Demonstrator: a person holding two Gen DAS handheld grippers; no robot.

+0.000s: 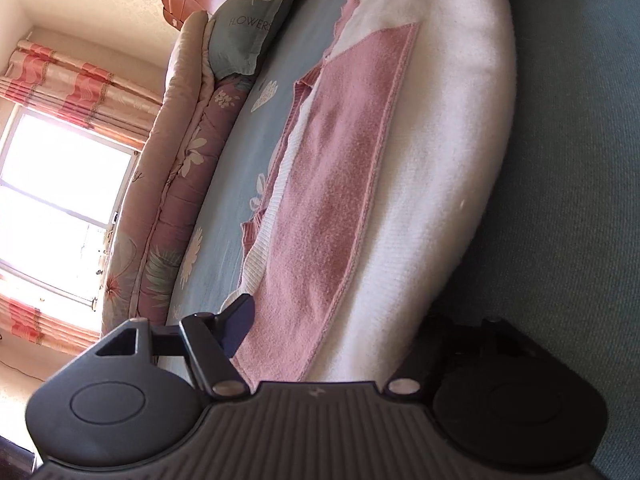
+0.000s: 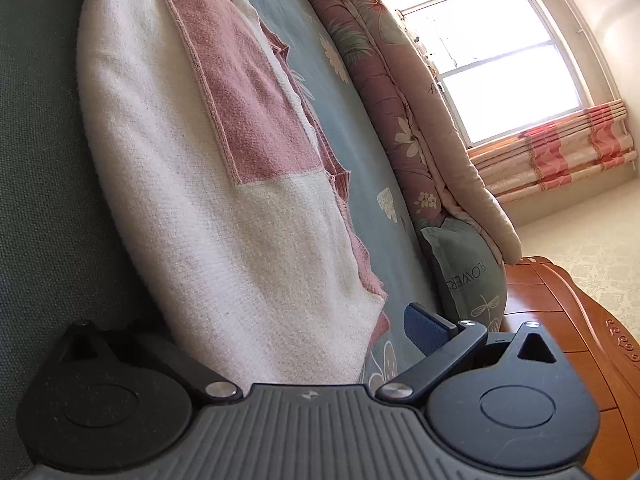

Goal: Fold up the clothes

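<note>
A white knit sweater (image 1: 432,184) with a pink panel (image 1: 340,184) lies folded on the pale blue bed sheet (image 1: 244,184). My left gripper (image 1: 340,320) is open wide at one end of it. One blue-padded finger (image 1: 238,320) sits on the sheet side, and the other is hidden under the white fold. In the right wrist view the same sweater (image 2: 224,240) fills the middle. My right gripper (image 2: 288,332) is open wide at its other end. Its blue pad (image 2: 424,330) is over the sheet (image 2: 368,152), and the other finger is hidden behind the fold.
A rolled floral quilt (image 1: 180,184) (image 2: 400,100) runs along the far side of the bed. A green "FLOWERS" pillow (image 1: 256,28) (image 2: 468,276) leans by the wooden headboard (image 2: 568,320). Dark green fabric (image 1: 572,160) (image 2: 40,160) borders the sweater's white side. A bright window (image 2: 500,52) has pink curtains.
</note>
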